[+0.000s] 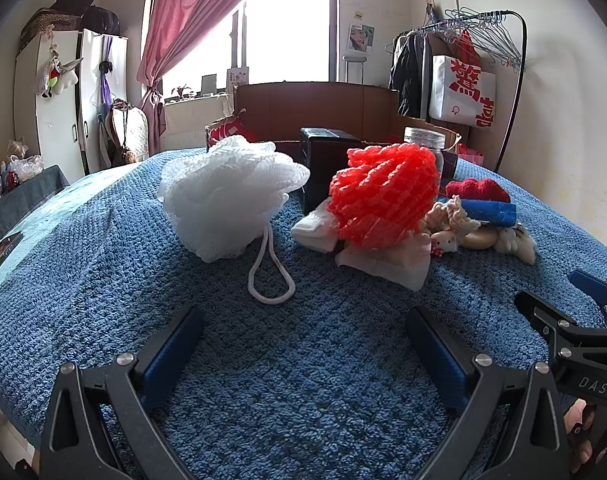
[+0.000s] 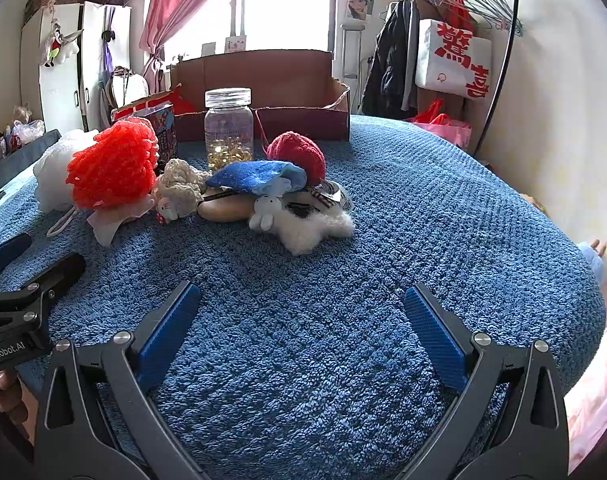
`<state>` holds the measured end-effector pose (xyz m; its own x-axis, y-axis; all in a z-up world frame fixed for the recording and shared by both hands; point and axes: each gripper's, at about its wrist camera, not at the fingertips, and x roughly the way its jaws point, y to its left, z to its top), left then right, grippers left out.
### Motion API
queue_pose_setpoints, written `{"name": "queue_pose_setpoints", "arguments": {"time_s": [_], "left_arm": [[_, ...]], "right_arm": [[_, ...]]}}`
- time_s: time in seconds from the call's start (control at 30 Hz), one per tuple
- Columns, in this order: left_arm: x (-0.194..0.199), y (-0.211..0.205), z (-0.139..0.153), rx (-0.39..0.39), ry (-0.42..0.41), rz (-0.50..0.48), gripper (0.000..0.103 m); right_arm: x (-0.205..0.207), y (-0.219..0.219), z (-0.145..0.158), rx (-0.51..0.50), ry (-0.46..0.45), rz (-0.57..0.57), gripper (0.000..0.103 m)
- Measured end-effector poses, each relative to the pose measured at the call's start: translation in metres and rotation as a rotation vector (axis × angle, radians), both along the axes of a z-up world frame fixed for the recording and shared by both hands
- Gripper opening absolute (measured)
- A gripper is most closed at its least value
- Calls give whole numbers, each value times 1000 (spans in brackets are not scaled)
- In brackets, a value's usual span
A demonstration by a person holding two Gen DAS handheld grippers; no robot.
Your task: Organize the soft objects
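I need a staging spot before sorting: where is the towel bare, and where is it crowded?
Bare: the blue towel right of the white fluffy toy, and the strip between the pile and both open grippers, left gripper and right gripper. Crowded: from the white loofah past the red loofah to the jar.

A towel (image 2: 383, 208) covers the surface, and everything lies on it. At the left sits a bath pouf (image 1: 227, 196), its cord loop (image 1: 269, 276) trailing toward the near edge. Just right of it a mesh ball (image 1: 383, 194) rests on a folded cloth (image 1: 387, 264). Further right, small plush toys (image 2: 303, 220) and knitted pieces (image 2: 259, 174) are heaped together. Behind the heap stands a jar (image 2: 228, 128), with a cardboard box (image 2: 263, 80) behind that.
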<state>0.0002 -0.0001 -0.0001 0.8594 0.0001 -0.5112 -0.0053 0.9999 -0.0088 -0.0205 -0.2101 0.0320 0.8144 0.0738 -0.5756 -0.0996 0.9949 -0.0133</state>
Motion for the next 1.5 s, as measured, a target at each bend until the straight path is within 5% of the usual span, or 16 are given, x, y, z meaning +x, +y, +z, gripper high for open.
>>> {"name": "queue_pose_setpoints", "arguments": {"time_s": [0.8,1.2,1.5], "left_arm": [[3,19,21,-3,6,9,103],[38,54,60,-23,9,22,103],[80,72,66,-63,105,-15,103]], "right_arm": [[11,-13,15,25,-8,10,103],[58,-19,47,88,20,31,103],[117,-26,50,141,132,79,103]]}}
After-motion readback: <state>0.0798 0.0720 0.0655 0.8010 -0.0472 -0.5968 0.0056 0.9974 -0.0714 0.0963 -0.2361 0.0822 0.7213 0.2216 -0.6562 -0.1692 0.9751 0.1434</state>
